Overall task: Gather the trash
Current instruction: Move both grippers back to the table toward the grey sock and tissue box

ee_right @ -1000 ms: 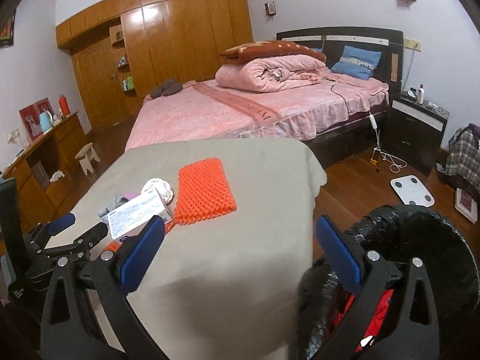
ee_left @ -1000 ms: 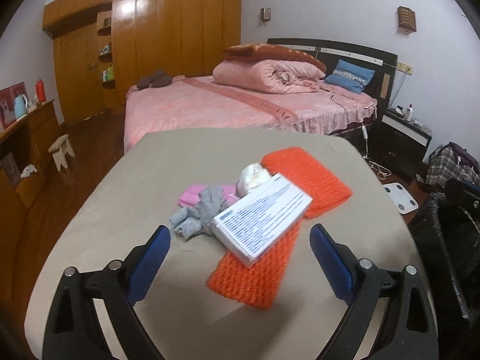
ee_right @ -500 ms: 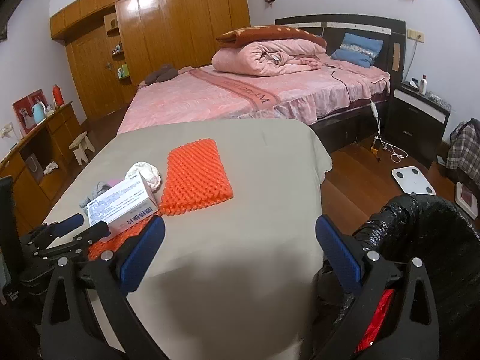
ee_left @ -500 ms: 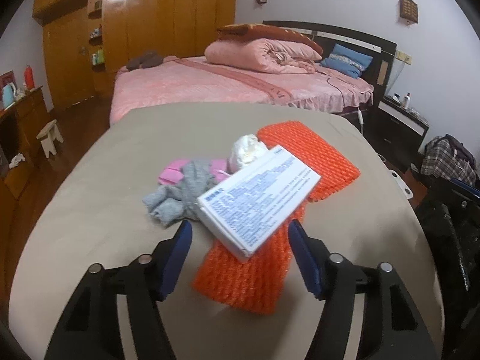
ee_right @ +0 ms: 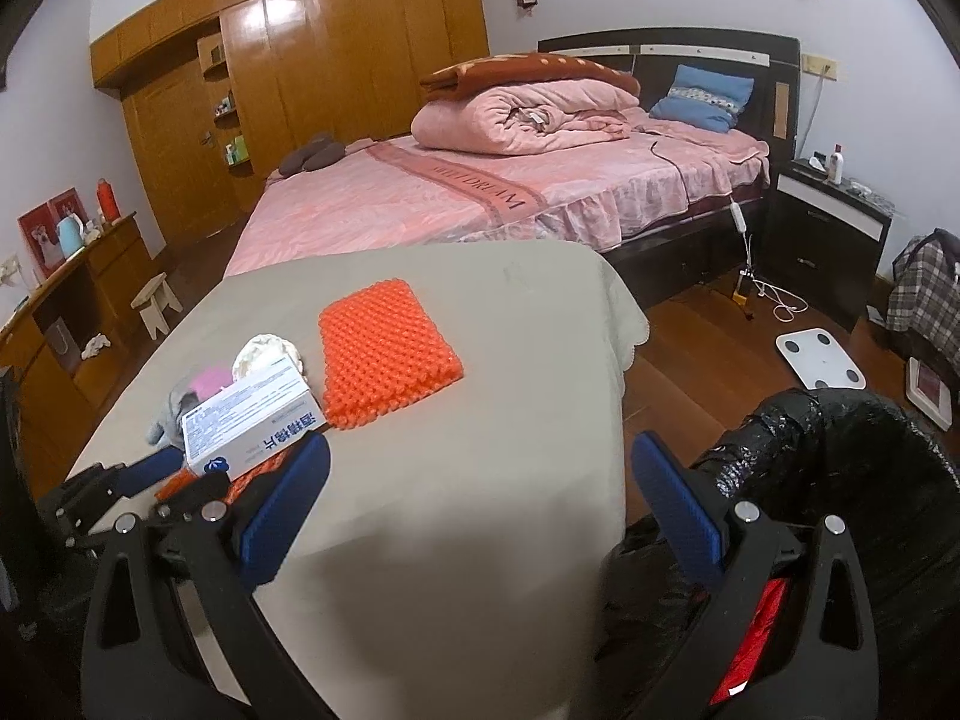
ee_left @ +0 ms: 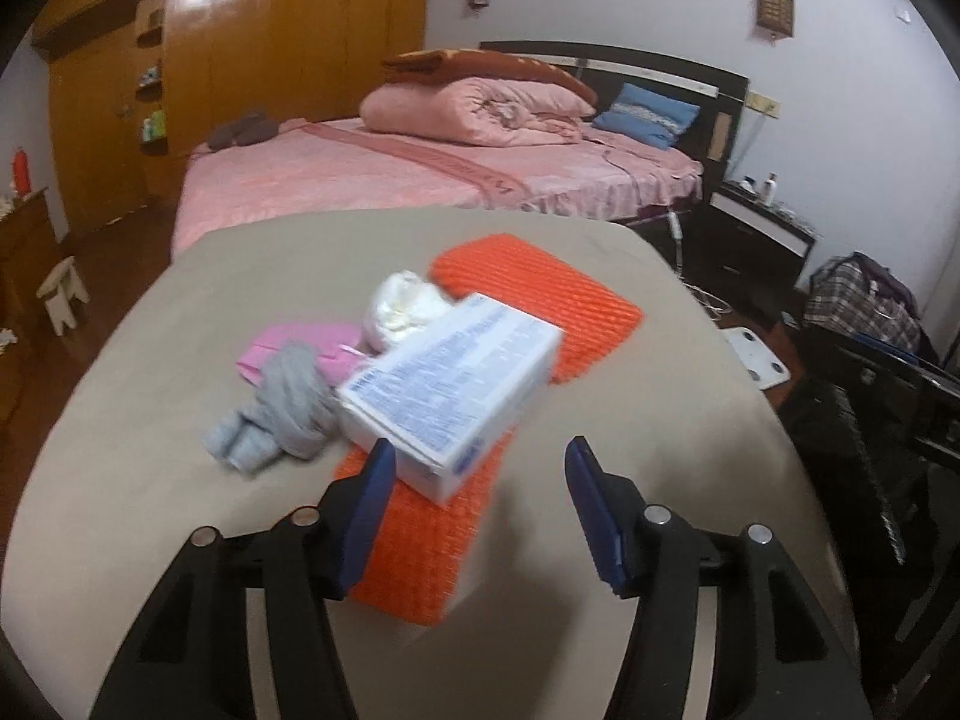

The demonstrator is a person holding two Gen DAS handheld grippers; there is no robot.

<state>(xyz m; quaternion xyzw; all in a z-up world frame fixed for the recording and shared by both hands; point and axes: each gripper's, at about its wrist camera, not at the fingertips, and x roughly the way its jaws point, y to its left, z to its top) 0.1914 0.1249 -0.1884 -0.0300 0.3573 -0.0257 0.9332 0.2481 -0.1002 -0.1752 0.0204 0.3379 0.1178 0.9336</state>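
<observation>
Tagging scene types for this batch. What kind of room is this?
A bedroom in a home, almost certainly. A bed with pink bedding and a folded quilt fills the background, with a dark nightstand beside it and a wall of wooden wardrobes behind.

Left gripper [ee_left: 477, 462] has narrowed and closed in on the white box [ee_left: 453, 384], seemingly untouched

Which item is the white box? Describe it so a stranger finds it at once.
On the beige table, find the heap near the front. The white box lies tilted on the orange mat, beside grey cloth. It alone is stiff, with blue print.
</observation>
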